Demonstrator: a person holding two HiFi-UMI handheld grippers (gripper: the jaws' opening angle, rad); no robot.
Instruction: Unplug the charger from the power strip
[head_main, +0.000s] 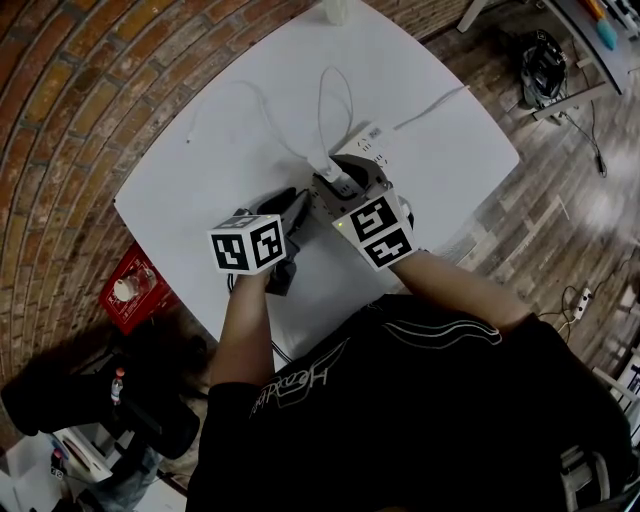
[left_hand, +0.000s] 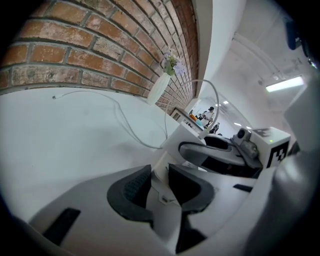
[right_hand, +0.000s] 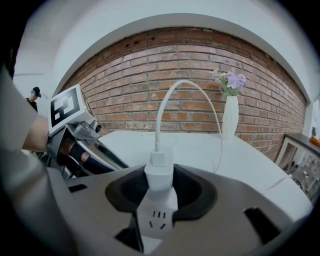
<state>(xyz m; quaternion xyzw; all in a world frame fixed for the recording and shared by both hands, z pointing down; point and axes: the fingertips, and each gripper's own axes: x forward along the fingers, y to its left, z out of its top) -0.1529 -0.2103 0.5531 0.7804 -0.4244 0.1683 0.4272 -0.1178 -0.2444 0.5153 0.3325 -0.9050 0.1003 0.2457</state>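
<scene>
A white power strip (head_main: 362, 148) lies mid-table with a white charger (head_main: 338, 180) plugged into it. The charger's cable (head_main: 335, 100) loops up and away. In the right gripper view the charger (right_hand: 159, 172) stands upright between the dark pads, above the strip's socket face (right_hand: 157, 217), and my right gripper (right_hand: 161, 192) is shut on the charger. My left gripper (left_hand: 160, 187) is shut on the near end of the power strip (left_hand: 161, 192). In the head view both grippers meet at the strip, left gripper (head_main: 303, 200) and right gripper (head_main: 347, 187).
A white vase (right_hand: 230, 117) with flowers stands at the table's far side by the brick wall. A thin white cable (head_main: 230, 95) trails across the white table (head_main: 180, 170). The strip's cord (head_main: 430, 105) runs right. A red item (head_main: 130, 290) lies on the floor left.
</scene>
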